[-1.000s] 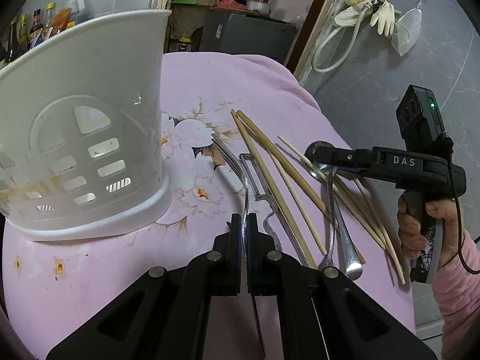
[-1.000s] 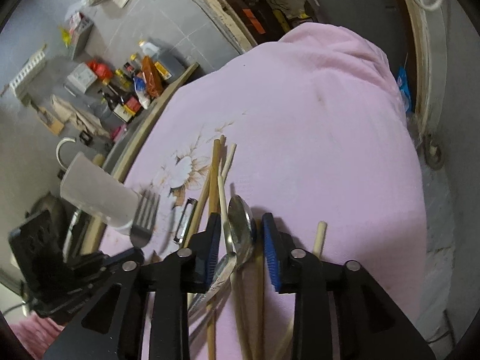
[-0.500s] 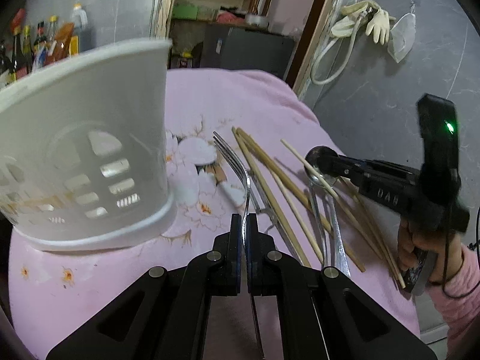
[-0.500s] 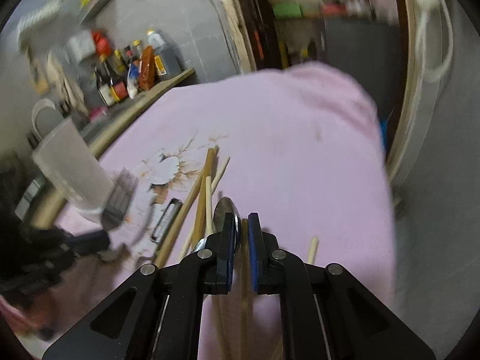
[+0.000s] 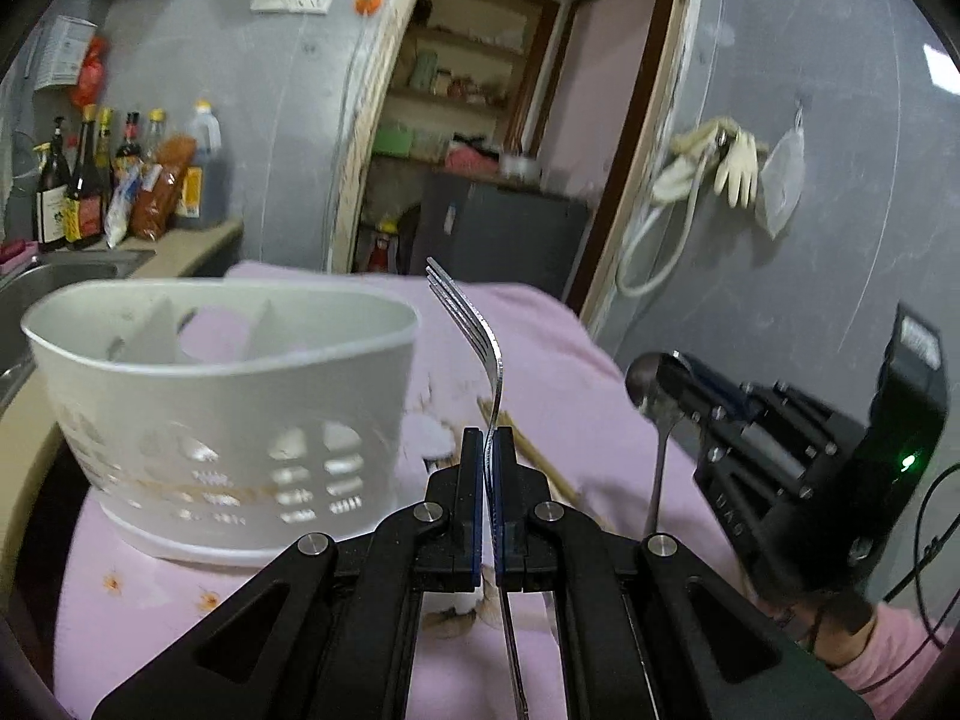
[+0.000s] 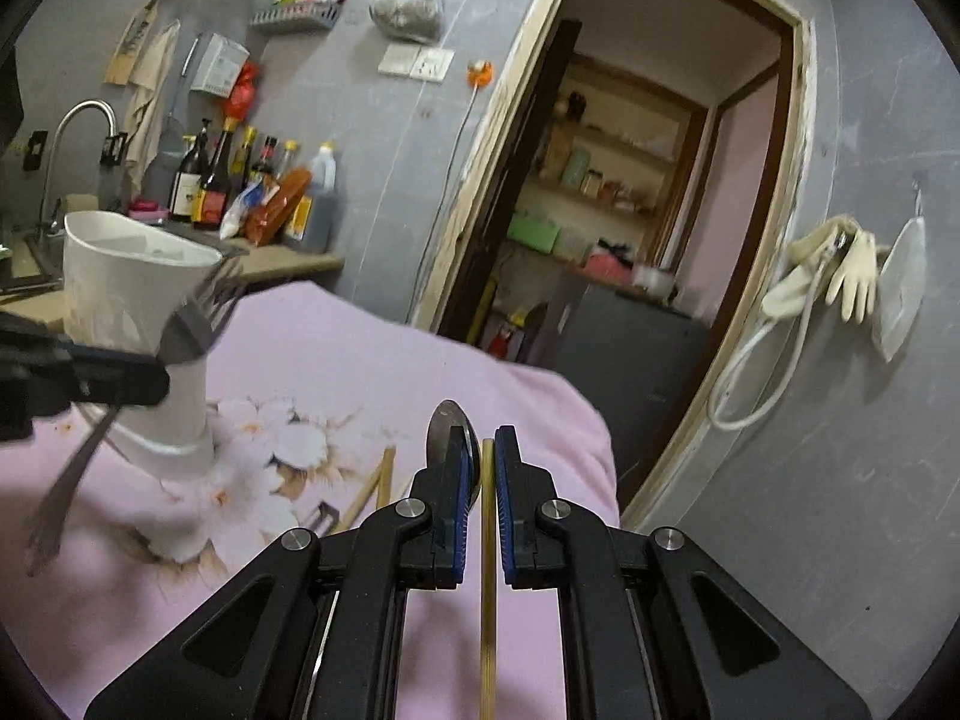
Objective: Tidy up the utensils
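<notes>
Standing at the left on the pink flowered cloth [image 5: 570, 360], the white plastic utensil holder with slotted walls and inner dividers [image 5: 228, 396] looks light, so I judge it can slide or tip if a utensil knocks its rim.

Next to it, the left gripper [image 5: 492, 450] has its jaws pressed together on the thin neck of the shiny steel fork [image 5: 480, 348]. The tines point up and away, close to the right rim of the holder, and the handle passes back between the fingers. A steel fork is stiff, quite light and smooth. Because it is held at one narrow place, I think it may swing or slip between the pads. A hold nearer the middle of the handle would be more steady.

Further right, the right gripper [image 6: 482, 468] has just been closing, and now its jaws are clamped on the steel spoon [image 5: 651, 384] just below the bowl. In the left wrist view the spoon's handle hangs down free. It is also hard and slippery, and I expect it can turn in the grip.

One pale wooden chopstick [image 6: 487, 552] appears between the same fingers. I cannot tell if it is gripped too or lies on the cloth below. More chopsticks [image 6: 375, 483] lie beside it, and they are light and roll easily.
</notes>
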Demonstrator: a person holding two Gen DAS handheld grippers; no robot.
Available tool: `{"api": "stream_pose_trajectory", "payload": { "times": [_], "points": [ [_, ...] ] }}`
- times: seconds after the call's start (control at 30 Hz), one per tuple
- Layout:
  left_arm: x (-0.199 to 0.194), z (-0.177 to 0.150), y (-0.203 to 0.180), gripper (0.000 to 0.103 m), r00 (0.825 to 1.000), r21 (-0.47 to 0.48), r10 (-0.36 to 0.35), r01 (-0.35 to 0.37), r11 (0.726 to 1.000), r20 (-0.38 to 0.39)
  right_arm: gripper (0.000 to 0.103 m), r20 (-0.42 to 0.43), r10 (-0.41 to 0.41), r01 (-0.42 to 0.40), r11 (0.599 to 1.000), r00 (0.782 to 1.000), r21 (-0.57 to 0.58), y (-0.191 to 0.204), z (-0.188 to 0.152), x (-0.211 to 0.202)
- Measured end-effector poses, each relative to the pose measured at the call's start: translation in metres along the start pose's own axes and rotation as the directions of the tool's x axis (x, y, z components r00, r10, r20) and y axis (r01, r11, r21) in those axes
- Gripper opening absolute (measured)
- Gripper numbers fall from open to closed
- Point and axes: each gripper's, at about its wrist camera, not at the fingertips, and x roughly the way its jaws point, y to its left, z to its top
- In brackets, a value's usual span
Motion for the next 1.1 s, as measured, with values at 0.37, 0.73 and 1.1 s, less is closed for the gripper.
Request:
{"api": "stream_pose_trajectory", "payload": {
  "times": [0.37,0.73,1.1],
  "points": [
    [-0.042,0.021,0.03,0.001,0.993,-0.057,0.045,-0.039,0.998,0.108,0.006,0.113,0.027,-0.037,0.996,0.993,0.087,0.01,0.026,-0.014],
    [-0.085,0.088,0.093,0.001,0.902,-0.161,0.17,-0.114,0.98,0.397,0.006,0.325,0.043,-0.083,0.99,0.945,0.11,0.021,0.109,-0.037],
    [-0.073,0.1,0.16,0.001,0.773,-0.222,0.375,-0.303,0.927,0.511,0.006,0.425,-0.015,-0.03,0.995,0.905,0.1,0.075,0.147,0.0]
  ]
}}
